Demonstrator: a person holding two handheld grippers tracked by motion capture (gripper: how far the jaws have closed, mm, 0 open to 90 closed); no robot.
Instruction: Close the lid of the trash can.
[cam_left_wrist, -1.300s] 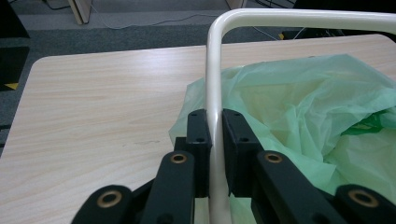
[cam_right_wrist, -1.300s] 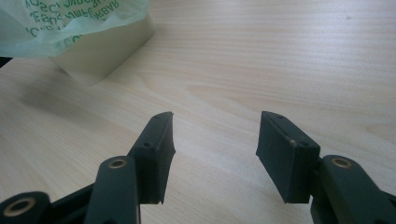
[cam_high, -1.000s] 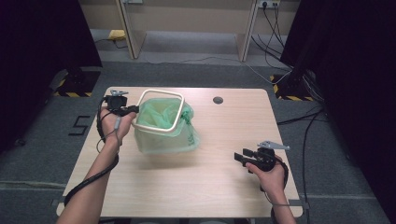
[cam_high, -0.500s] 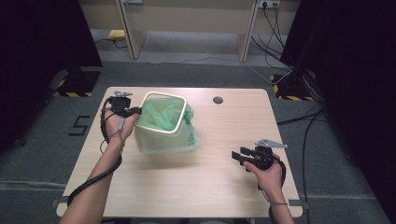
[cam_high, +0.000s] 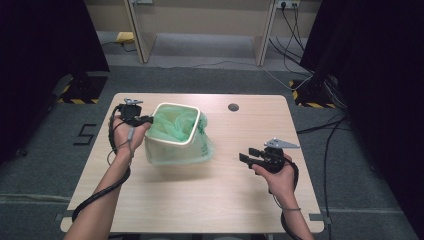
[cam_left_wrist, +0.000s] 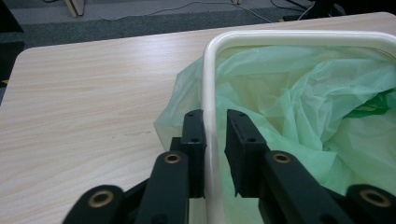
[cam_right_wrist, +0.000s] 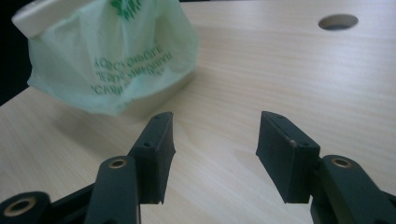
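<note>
We have the left hand-held gripper (cam_left_wrist: 215, 135) clamped on the bin (cam_high: 172, 142) rim, left on the counter (cam_high: 240, 200); right hand-held gripper (cam_right_wrist: 215, 140) gapes empty. Risk: green liner (cam_left_wrist: 299, 93) slips off if we tug.

Between our right gripper (cam_high: 246, 154) and the bin (cam_high: 172, 142) we have bare table (cam_high: 230, 200), so a straight approach is free. The bin's green bag (cam_right_wrist: 116, 60) bulges toward us on that side. Our left gripper (cam_left_wrist: 215, 135) straddles the bin's far rim, blocking that edge. The cable hole (cam_high: 233, 107) sits well apart, beyond the bin.
</note>
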